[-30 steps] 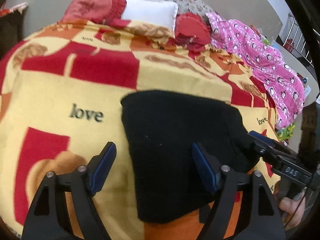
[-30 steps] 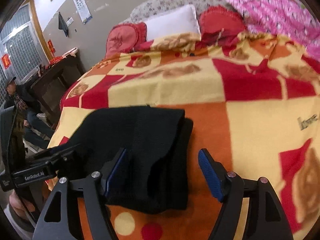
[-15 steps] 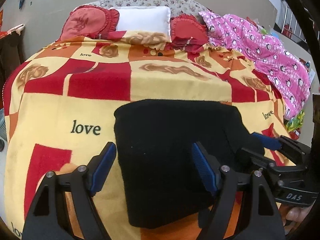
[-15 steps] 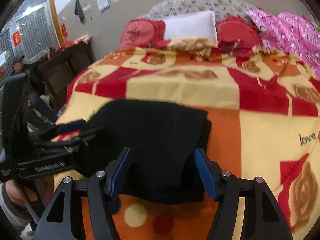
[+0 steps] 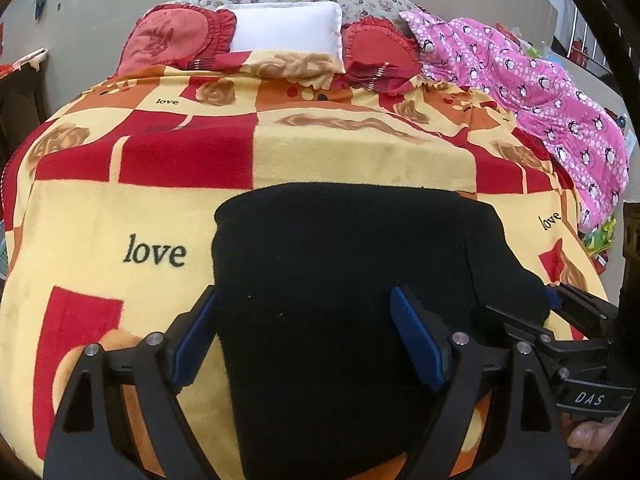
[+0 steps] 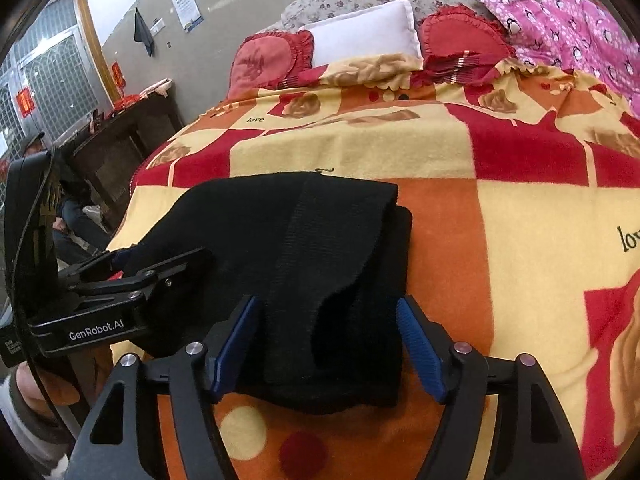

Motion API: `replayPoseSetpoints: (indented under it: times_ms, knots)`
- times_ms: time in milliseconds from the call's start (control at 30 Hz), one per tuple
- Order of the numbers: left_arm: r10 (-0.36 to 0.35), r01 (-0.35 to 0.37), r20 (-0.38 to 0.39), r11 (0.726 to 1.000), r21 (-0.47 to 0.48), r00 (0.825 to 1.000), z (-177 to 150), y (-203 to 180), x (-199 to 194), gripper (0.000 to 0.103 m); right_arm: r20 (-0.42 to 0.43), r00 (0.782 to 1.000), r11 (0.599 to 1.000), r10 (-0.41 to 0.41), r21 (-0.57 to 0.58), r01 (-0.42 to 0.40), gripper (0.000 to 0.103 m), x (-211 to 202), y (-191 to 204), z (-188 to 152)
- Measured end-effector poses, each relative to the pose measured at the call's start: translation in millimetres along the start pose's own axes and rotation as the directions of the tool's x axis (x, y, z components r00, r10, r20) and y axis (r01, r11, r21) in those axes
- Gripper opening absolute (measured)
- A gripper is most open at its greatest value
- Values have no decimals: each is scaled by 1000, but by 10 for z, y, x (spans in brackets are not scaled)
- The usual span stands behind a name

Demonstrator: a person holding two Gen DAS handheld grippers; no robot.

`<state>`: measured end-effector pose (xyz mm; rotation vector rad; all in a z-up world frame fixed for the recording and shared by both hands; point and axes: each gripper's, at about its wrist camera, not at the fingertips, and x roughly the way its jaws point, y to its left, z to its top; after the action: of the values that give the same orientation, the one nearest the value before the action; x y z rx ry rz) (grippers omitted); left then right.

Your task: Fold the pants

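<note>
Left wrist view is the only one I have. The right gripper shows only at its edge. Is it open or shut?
Observer: Open. The right gripper has one finger on each side of the near end of the pants and grips nothing.
Operator: Is the fold even on that side?
Observer: No. The ribbed band of the top layer ends short, and the lower layer sticks out past it.
Operator: Is anybody near the bed?
Observer: Yes. A person sits left of the bed, by a dark cabinet.
</note>
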<state>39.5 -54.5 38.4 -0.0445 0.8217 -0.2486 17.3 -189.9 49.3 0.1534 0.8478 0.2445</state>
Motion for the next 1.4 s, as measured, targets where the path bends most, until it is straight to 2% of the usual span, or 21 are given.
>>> replayPoseSetpoints:
  times_ms: [133,433,667,767,1400]
  knots:
    - [25,-25,46,1000,-8,999,-18,16,-136,85,13,1000,999,19,44,-19,73,-148,7,9]
    - [57,-53,159,998,-27,986,-65,65,-601,85,111,994,999,-12,32,9,87,-513,263,5]
    - [134,-143,224,989,26,965,-188,-35,-919,85,133,990,999,-39,17,37,89,-620,456,-56]
    - [154,-173,248,983,56,956,-261,-87,-1022,85,137,989,999,-50,13,49,94,-663,505,-86]
    - [139,-148,249,989,18,958,-398,-26,-1165,85,145,986,997,-77,-10,79,98,-846,627,-166]
